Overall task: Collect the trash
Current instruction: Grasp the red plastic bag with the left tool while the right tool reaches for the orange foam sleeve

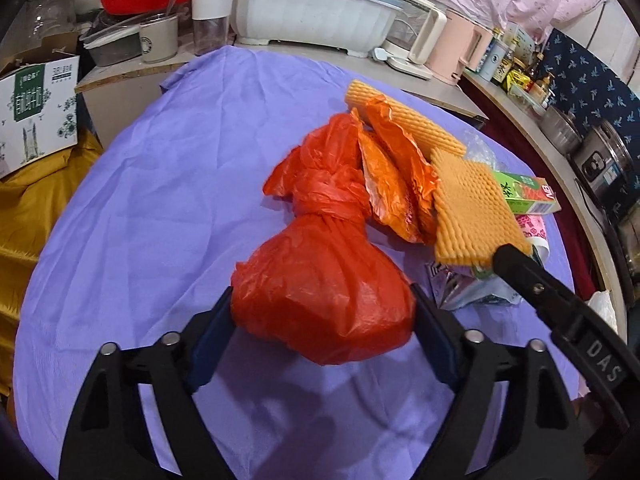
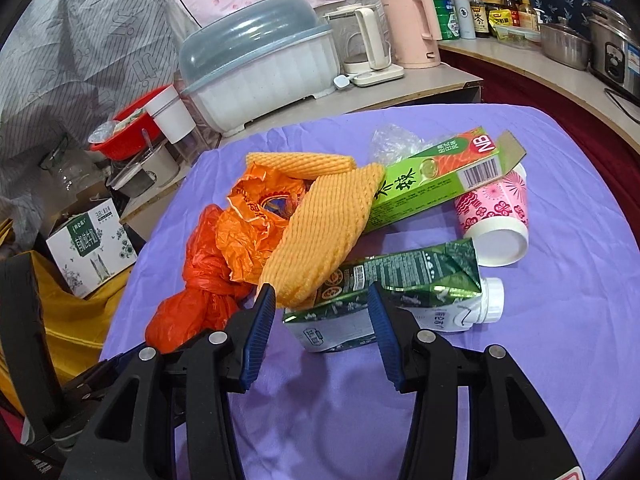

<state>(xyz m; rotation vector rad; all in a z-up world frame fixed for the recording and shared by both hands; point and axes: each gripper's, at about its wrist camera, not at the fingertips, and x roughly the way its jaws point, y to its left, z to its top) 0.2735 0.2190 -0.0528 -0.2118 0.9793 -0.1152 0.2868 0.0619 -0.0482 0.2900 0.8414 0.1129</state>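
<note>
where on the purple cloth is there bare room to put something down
Free: the broad stretch of purple cloth left of the red bag, and the strip right of the milk carton and pink paper cup. Crowded: the middle, where bag, orange foam sleeves, green box, carton and cup overlap.

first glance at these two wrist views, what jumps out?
The knotted red plastic bag sits between the left gripper's wide jaws on the purple cloth. Beside it, a trash pile: yellow foam netting, green carton, pink paper cup on its side. The right gripper straddles the carton's end.
</note>
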